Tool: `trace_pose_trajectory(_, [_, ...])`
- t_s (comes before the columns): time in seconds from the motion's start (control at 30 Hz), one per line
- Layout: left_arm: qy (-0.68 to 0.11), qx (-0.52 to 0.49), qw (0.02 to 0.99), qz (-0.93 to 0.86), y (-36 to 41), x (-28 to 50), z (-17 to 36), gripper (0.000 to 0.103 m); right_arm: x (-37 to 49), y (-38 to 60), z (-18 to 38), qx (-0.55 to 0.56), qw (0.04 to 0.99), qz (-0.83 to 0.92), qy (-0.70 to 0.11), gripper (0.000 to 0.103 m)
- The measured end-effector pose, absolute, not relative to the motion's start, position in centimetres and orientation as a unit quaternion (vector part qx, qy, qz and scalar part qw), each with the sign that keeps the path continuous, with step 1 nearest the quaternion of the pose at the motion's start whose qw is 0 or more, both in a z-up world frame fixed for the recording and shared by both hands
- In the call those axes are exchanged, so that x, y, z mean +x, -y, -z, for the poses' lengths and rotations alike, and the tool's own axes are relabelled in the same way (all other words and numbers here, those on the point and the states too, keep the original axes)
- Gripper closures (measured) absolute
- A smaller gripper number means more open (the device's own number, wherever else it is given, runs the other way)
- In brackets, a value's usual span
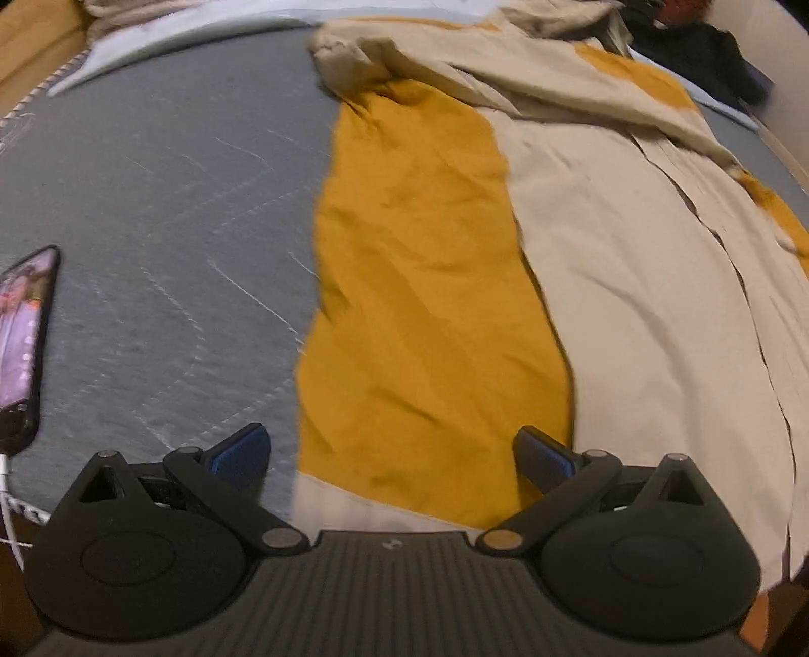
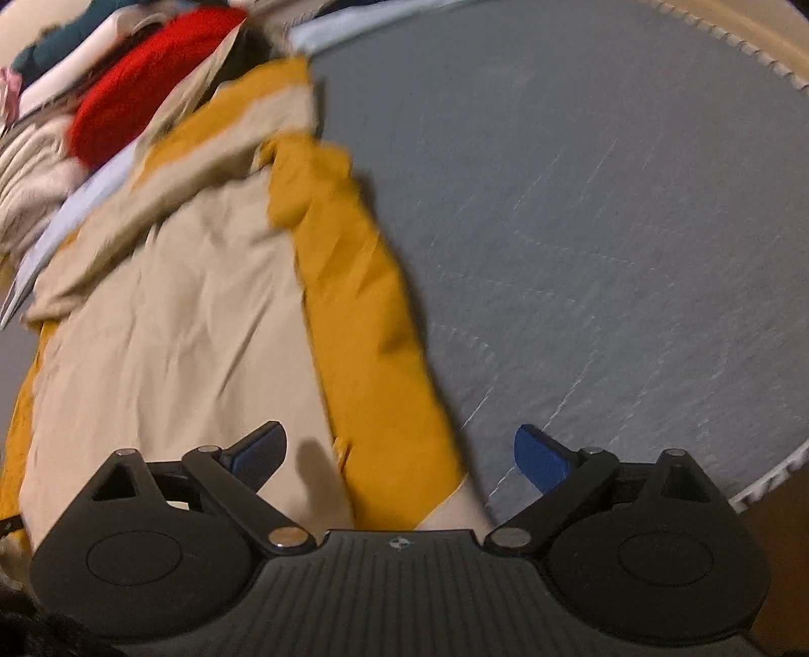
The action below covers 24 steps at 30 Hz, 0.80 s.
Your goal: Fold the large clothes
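Both grippers gape wide and hold nothing: the left gripper and right gripper hover over a mustard-and-beige garment spread on the grey mattress, a phone at its edge

The right claw, jaws wide apart, hovers over the mustard-and-beige garment on the grey mattress.

Grey quilted mattress with corded edge, beige and mustard garment spread flat ahead of the left claw, lit phone far to its left, light blue sheet beyond
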<state>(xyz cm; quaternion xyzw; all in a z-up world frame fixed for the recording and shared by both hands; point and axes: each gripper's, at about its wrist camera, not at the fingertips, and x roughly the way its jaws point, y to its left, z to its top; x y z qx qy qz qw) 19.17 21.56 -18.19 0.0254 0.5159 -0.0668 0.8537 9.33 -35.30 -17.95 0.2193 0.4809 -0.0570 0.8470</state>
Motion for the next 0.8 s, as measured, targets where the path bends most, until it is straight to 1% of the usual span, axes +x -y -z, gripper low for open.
trace_pose_trajectory(0.1, [-0.518, 0.023, 0.852, 0.078, -21.2, 18.8, 18.3, 0.000, 9.1, 34.2, 18.1, 0.209, 0.848, 0.023, -0.487, 0.004])
trace_pose_trajectory(0.13, [-0.520, 0.022, 0.849, 0.085, -21.1, 18.7, 18.2, 0.000, 9.0, 33.8, 18.1, 0.204, 0.847, 0.014, -0.490, 0.005])
trace_pose_trajectory(0.17, [-0.523, 0.021, 0.847, 0.092, -21.0, 18.5, 18.1, 0.002, 8.9, 33.3, 18.1, 0.199, 0.847, 0.001, -0.494, 0.007])
trace_pose_trajectory(0.2, [-0.524, 0.019, 0.846, 0.097, -21.0, 18.3, 17.9, 0.012, 8.7, 32.9, 18.0, 0.192, 0.847, -0.008, -0.495, 0.011])
trace_pose_trajectory(0.23, [-0.521, 0.016, 0.848, 0.095, -21.0, 17.9, 17.5, 0.020, 8.5, 32.7, 17.8, 0.188, 0.848, -0.009, -0.496, 0.020])
trace_pose_trajectory(0.27, [-0.518, 0.012, 0.850, 0.093, -21.1, 17.5, 17.1, 0.038, 8.2, 32.6, 17.5, 0.189, 0.848, -0.010, -0.495, 0.027])
trace_pose_trajectory(0.3, [-0.518, 0.003, 0.850, 0.091, -21.3, 17.4, 16.8, 0.058, 7.9, 32.7, 17.4, 0.201, 0.846, -0.012, -0.493, 0.044])
trace_pose_trajectory(0.33, [-0.520, -0.013, 0.849, 0.089, -21.7, 17.2, 16.5, 0.068, 7.5, 33.0, 17.2, 0.219, 0.843, -0.012, -0.492, 0.067])
trace_pose_trajectory(0.37, [-0.522, -0.034, 0.848, 0.089, -22.3, 17.0, 16.1, 0.084, 7.1, 33.4, 17.1, 0.245, 0.837, -0.013, -0.490, 0.077])
trace_pose_trajectory(0.4, [-0.521, -0.054, 0.847, 0.088, -22.8, 16.8, 15.8, 0.092, 6.7, 33.5, 16.9, 0.262, 0.835, -0.013, -0.484, 0.086])
trace_pose_trajectory(0.43, [-0.520, -0.072, 0.847, 0.086, -23.3, 16.6, 15.4, 0.094, 6.5, 33.5, 16.6, 0.266, 0.838, -0.011, -0.476, 0.091])
trace_pose_trajectory(0.5, [-0.509, -0.089, 0.852, 0.078, -24.0, 16.0, 14.3, 0.097, 5.9, 33.1, 15.2, 0.261, 0.852, -0.009, -0.453, 0.094])
trace_pose_trajectory(0.6, [-0.487, -0.090, 0.865, 0.081, -24.2, 14.7, 11.9, 0.098, 4.7, 33.3, 12.4, 0.272, 0.869, -0.014, -0.412, 0.097])
trace_pose_trajectory(0.7, [-0.461, -0.093, 0.877, 0.096, -24.3, 12.5, 8.8, 0.099, 2.7, 34.4, 8.8, 0.283, 0.887, -0.011, -0.364, 0.102])
trace_pose_trajectory(0.8, [-0.442, -0.096, 0.885, 0.113, -24.4, 10.1, 6.2, 0.102, 0.4, 35.7, 5.9, 0.299, 0.896, -0.008, -0.329, 0.103])
